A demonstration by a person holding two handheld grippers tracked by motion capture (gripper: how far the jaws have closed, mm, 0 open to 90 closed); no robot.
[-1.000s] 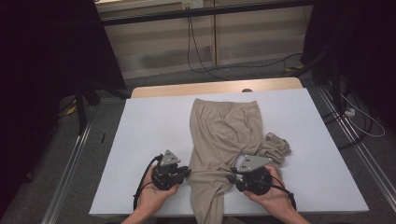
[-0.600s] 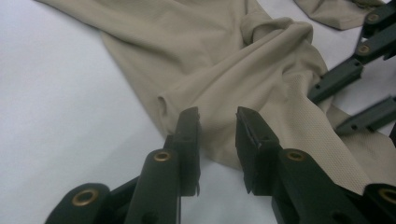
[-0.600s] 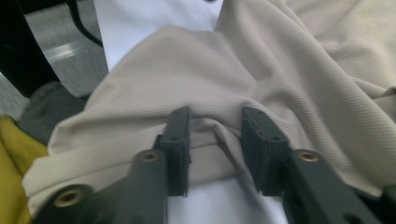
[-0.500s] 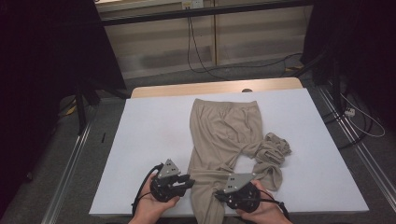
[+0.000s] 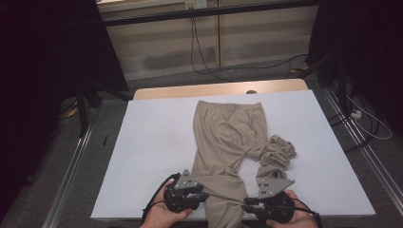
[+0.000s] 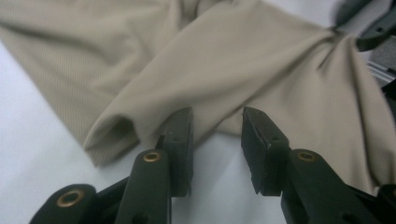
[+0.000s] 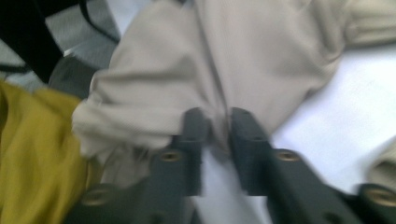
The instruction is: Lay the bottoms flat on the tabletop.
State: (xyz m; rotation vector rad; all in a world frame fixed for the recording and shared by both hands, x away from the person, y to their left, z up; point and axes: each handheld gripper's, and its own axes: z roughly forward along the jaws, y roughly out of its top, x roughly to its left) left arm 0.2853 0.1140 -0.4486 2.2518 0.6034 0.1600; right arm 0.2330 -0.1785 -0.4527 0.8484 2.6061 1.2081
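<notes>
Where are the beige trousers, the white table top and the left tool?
beige trousers [image 5: 227,126], high view, on the seat below the waistband.
white table top [image 5: 157,142], high view, bare left part.
left tool [image 6: 217,135], left gripper view, between its tips.

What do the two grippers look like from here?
Both the left gripper and the right gripper are black, each topped by a grey three-cornered plate with small holes. Black cables trail back from each. Their jaws show brass-coloured rivets. No sleeves show.
</notes>
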